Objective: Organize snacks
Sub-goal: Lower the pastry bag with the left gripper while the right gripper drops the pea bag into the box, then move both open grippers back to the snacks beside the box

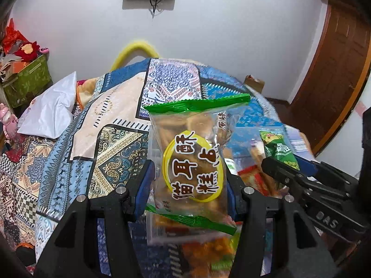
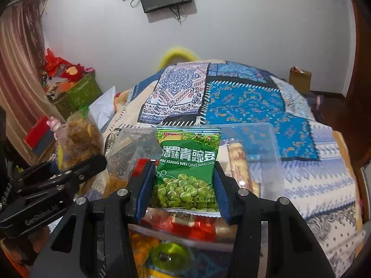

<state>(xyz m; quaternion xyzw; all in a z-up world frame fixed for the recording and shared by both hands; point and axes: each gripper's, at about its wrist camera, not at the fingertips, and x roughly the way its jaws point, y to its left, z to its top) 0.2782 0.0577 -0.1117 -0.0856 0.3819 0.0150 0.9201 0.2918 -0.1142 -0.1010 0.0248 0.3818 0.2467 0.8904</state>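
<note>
My left gripper (image 1: 189, 185) is shut on a clear snack bag with green edges and a yellow oval label (image 1: 192, 153), held upright above the bed. My right gripper (image 2: 184, 185) is shut on a green pea packet (image 2: 187, 169), also upright. The green packet also shows at the right of the left wrist view (image 1: 279, 149), and the clear bag at the left of the right wrist view (image 2: 78, 139). A clear plastic box (image 2: 269, 143) with a long orange-labelled snack stick (image 2: 238, 162) lies just behind the pea packet. More loose snacks in red and orange wrappers (image 2: 185, 227) lie below both grippers.
A patchwork bedspread (image 2: 243, 102) covers the bed. A white plastic bag (image 1: 49, 113) lies at its left side. A green storage box (image 1: 25, 81) full of red items stands at the left wall. A cardboard box (image 2: 300, 78) and a wooden door (image 1: 331, 88) are at the right.
</note>
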